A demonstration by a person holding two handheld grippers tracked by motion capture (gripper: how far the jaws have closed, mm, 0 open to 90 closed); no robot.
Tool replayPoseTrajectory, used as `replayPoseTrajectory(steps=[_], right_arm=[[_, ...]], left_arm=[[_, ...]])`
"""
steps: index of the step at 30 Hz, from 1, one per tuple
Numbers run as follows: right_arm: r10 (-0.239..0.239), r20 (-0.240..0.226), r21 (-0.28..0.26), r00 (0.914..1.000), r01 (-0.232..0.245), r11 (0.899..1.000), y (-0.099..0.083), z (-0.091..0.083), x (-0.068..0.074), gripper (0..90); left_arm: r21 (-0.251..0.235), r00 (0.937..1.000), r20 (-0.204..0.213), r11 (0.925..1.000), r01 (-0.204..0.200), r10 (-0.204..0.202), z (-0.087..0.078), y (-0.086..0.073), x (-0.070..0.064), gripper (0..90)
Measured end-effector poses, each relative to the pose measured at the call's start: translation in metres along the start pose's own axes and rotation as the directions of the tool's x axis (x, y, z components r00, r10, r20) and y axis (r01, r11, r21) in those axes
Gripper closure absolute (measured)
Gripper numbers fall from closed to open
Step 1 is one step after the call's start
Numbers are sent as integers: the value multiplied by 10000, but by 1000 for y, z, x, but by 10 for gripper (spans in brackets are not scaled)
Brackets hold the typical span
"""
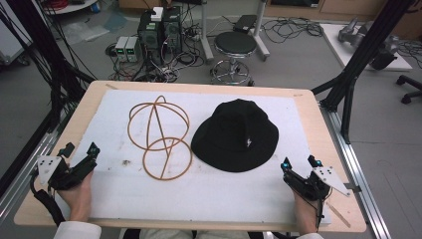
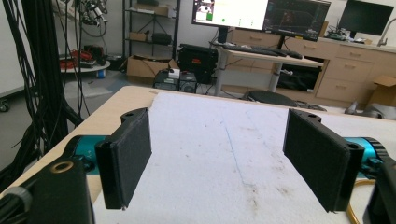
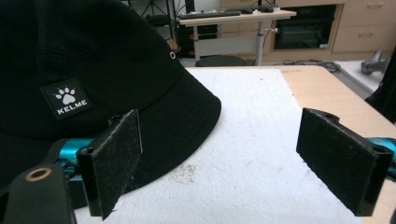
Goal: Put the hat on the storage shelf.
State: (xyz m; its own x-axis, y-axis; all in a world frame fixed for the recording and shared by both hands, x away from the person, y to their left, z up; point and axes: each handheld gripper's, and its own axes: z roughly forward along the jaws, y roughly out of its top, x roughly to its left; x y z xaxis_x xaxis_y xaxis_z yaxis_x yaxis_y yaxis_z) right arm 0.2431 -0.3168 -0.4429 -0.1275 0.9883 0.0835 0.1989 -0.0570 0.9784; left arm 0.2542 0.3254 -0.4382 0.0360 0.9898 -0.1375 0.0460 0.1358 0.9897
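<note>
Both grippers gape wide and empty, but the right gripper [image 1: 300,165] sits just beside the black fabric bucket hat [image 1: 235,133], up-left of it, nearer than the left gripper [image 1: 79,152].

Wire stand [image 1: 160,137] left of hat [image 1: 234,134], both on mat [image 1: 209,191]

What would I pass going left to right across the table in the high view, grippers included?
Left gripper → wire hat stand → black bucket hat → right gripper, all over the white mat.
</note>
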Motion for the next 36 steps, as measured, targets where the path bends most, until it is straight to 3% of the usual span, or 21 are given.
replayPoseTrajectory(steps=[5,14,36], right_arm=[[-589,-84,-184,9982,588,9981,6,2,7,134],[-920,-201,-501,9956,909,9946,18,2,16,138],[-1025,-869,-802,9909,956,9922,37,12,35,145]], left_arm=[[-64,10000,-30,10000,31,-31,-1,0,0,237],[-66,10000,-37,10000,31,-32,-1,0,1,237],[-67,10000,-43,10000,8,-9,-2,1,1,237]])
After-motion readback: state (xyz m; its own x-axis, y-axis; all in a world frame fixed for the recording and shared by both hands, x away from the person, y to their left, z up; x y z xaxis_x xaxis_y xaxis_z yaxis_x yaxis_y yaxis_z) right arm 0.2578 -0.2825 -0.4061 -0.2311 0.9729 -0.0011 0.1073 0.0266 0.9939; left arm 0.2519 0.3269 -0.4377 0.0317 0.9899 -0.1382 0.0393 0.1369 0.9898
